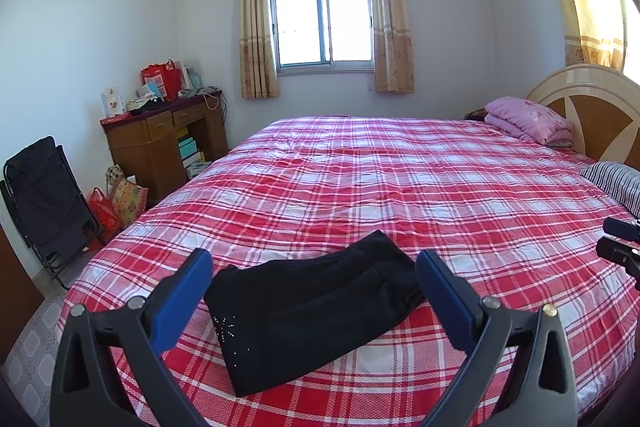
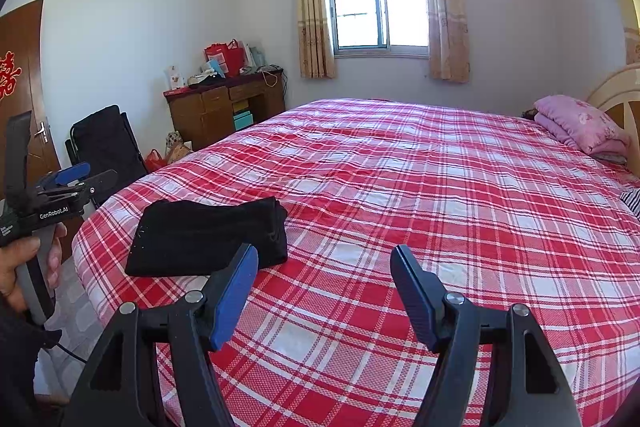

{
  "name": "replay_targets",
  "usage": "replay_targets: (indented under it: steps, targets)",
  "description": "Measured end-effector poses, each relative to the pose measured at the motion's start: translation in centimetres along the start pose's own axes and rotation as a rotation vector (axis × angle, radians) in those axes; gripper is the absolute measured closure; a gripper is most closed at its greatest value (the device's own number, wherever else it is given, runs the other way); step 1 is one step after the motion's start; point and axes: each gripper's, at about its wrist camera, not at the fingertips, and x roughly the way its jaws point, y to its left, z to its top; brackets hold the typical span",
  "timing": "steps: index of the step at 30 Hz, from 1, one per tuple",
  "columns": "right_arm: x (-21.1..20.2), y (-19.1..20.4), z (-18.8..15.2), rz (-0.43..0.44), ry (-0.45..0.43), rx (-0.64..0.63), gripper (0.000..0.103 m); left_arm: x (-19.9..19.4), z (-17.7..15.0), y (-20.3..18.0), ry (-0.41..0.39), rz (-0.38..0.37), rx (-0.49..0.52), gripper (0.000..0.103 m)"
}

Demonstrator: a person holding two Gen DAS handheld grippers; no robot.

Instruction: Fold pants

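Black pants point(image 1: 312, 311) lie folded into a compact rectangle on the red plaid bed point(image 1: 400, 187), near its front left corner. They also show in the right wrist view point(image 2: 208, 239). My left gripper point(image 1: 314, 267) is open and empty, held above and just in front of the pants, which show between its blue pads. My right gripper point(image 2: 324, 259) is open and empty over bare bedspread point(image 2: 400, 187), to the right of the pants. The left gripper also shows at the left edge of the right wrist view point(image 2: 76, 179), held in a hand.
A folded pink quilt point(image 1: 528, 121) and a striped pillow point(image 1: 616, 183) lie by the headboard at the far right. A wooden desk point(image 1: 164, 139) with bags, a black folding chair point(image 1: 44, 195) and floor bags stand left of the bed. A door point(image 2: 24, 83) is at far left.
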Motion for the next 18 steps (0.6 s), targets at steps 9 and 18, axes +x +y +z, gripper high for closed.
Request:
replay_targets:
  steps: [9,18]
  targets:
    - [-0.10,0.29,0.04,-0.004,-0.005,-0.009,0.033,0.30,0.01,0.21,0.024,-0.015,-0.031,0.000]
    - [0.01,0.36,-0.12,-0.004,-0.004,-0.015,0.033,0.39,-0.02,-0.04,0.027,-0.006,-0.016,0.000]
